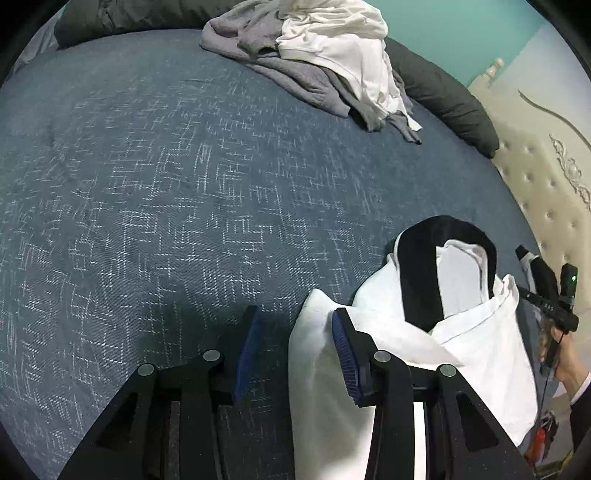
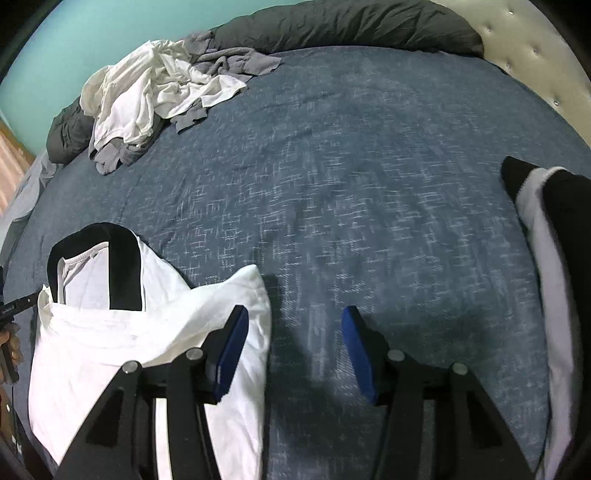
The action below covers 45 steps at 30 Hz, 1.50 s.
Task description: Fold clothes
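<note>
A folded white garment with a black collar band [image 1: 480,332] [image 2: 92,332] lies on the blue patterned bedspread [image 1: 184,184] [image 2: 369,184]. In the left wrist view my left gripper [image 1: 295,314] stands open at the garment's left corner. The cloth edge reaches into the gap beside the right pad, and neither pad presses it. In the right wrist view my right gripper [image 2: 295,312] is open at the garment's right edge. Its left finger hangs over the cloth, and bare bedspread shows between the pads.
A heap of white and grey clothes [image 1: 314,55] [image 2: 147,92] lies at the far side, against a dark grey duvet [image 1: 443,92] [image 2: 332,26]. Another black-and-white garment [image 2: 546,258] lies at the right. A cream tufted headboard [image 1: 535,184] borders the bed. A hand [image 1: 561,350] shows at the edge.
</note>
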Available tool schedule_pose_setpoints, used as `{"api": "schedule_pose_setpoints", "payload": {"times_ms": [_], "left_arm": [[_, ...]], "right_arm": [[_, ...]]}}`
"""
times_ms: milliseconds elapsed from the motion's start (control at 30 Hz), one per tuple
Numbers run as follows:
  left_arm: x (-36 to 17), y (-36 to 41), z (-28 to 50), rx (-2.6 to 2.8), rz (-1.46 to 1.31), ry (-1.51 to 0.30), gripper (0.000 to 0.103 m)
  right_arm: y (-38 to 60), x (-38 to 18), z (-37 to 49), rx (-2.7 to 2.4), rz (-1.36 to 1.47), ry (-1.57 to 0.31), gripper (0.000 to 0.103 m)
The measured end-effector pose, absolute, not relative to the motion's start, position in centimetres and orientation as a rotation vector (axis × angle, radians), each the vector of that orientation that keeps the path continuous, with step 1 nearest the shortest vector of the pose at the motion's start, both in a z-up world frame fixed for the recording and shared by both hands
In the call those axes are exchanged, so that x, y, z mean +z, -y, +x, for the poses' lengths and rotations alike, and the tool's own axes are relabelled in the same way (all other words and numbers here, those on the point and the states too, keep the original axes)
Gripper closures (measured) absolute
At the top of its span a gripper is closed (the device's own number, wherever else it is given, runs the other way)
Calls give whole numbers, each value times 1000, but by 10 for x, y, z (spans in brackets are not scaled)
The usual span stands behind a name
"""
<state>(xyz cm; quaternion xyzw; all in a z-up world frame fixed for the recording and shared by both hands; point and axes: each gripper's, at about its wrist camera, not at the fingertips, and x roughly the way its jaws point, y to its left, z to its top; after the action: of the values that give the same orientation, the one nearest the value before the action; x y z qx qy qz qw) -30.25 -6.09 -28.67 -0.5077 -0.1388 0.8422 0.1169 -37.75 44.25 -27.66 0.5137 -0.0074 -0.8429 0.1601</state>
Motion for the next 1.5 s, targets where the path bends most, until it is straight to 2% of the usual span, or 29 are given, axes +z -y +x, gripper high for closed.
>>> {"api": "schedule_pose_setpoints", "payload": {"times_ms": [33, 67, 167, 233, 333, 500, 700, 967, 1200, 1500], "left_arm": [[-287, 60, -302, 2466, -1483, 398, 69], [-287, 61, -301, 2465, -1474, 398, 80], [-284, 65, -295, 2455, -1435, 426, 98], [-282, 66, -292, 2442, -1422, 452, 99], [-276, 73, -288, 2447, -1404, 508, 99], [-254, 85, -275, 2506, -1329, 530, 99], [-228, 98, -265, 2540, -1261, 566, 99], [-208, 97, -294, 2562, -1242, 571, 99], [-235, 95, -330, 2547, -1368, 568, 99], [-271, 94, -341, 2542, -1446, 594, 96]], "right_arm": [[-438, -279, -378, -2411, 1456, -4, 50], [-433, -281, -378, -2411, 1440, -28, 50], [-421, -292, -381, -2399, 1430, -78, 51], [-418, -297, -381, -2385, 1432, -55, 78], [-418, -294, -378, -2396, 1391, -22, 97], [-428, -277, -369, -2417, 1307, 32, 98], [-456, -241, -361, -2478, 1156, 183, 99], [-456, -208, -371, -2523, 1092, 204, 99], [-447, -223, -401, -2547, 1190, 190, 99], [-431, -277, -426, -2528, 1390, 95, 98]]}}
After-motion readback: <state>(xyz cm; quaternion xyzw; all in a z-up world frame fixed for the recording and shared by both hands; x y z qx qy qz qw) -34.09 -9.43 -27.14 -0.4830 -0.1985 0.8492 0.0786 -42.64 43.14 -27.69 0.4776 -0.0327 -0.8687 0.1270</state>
